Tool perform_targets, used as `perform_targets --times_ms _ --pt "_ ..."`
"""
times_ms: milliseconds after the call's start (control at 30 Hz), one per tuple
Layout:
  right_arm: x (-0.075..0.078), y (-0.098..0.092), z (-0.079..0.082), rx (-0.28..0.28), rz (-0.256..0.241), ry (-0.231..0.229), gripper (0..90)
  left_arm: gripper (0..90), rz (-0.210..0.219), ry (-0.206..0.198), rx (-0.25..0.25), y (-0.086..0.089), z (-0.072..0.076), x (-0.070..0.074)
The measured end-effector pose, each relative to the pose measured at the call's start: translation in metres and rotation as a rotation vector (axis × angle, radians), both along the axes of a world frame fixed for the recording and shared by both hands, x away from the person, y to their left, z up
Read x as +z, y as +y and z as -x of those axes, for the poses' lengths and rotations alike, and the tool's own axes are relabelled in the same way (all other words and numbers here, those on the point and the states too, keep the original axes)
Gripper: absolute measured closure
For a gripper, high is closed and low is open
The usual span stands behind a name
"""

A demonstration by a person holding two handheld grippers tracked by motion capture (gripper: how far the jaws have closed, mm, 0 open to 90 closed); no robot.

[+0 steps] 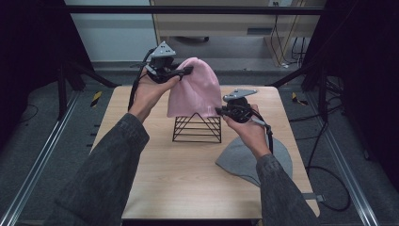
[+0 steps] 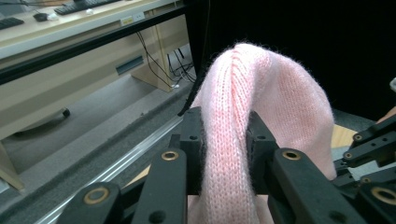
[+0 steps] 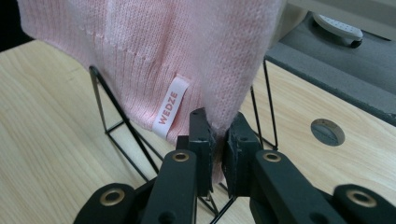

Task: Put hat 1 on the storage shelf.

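A pink knitted beanie [image 1: 195, 89] hangs over a black wire pyramid stand [image 1: 197, 128] in the middle of the table. My left gripper [image 1: 187, 71] is shut on the beanie's upper left side; in the left gripper view the pink knit [image 2: 229, 154] is pinched between its jaws. My right gripper [image 1: 219, 111] is shut on the beanie's lower right hem. In the right gripper view the hem [image 3: 218, 126] sits between the jaws, beside a white WEDZE label [image 3: 170, 106], with the stand's wires [image 3: 119, 123] below.
A grey beanie [image 1: 244, 157] lies flat on the wooden table [image 1: 155, 174] at the front right, under my right forearm. Beyond the table's far edge is grey floor [image 1: 117, 68] with a desk and cables. Metal rails run along both sides.
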State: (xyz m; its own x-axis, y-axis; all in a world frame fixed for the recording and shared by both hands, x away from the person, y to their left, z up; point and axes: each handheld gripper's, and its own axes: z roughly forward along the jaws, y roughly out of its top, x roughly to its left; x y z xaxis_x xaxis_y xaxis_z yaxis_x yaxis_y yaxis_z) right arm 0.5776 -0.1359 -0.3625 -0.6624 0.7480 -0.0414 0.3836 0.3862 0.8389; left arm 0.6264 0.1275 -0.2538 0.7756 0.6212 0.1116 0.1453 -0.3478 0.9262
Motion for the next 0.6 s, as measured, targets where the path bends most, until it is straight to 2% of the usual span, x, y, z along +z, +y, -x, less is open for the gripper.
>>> perform_targets --times_ms 167,600 --pt "-0.0069 0.0016 0.0015 0.003 0.009 0.007 82.8 72.4 -0.039 0.005 -0.019 -0.0004 0.0048 -0.0028" --pt "-0.0098 0.0024 0.0048 0.022 0.016 0.017 82.5 72.6 -0.033 0.011 -0.024 -0.0002 0.0092 -0.0072"
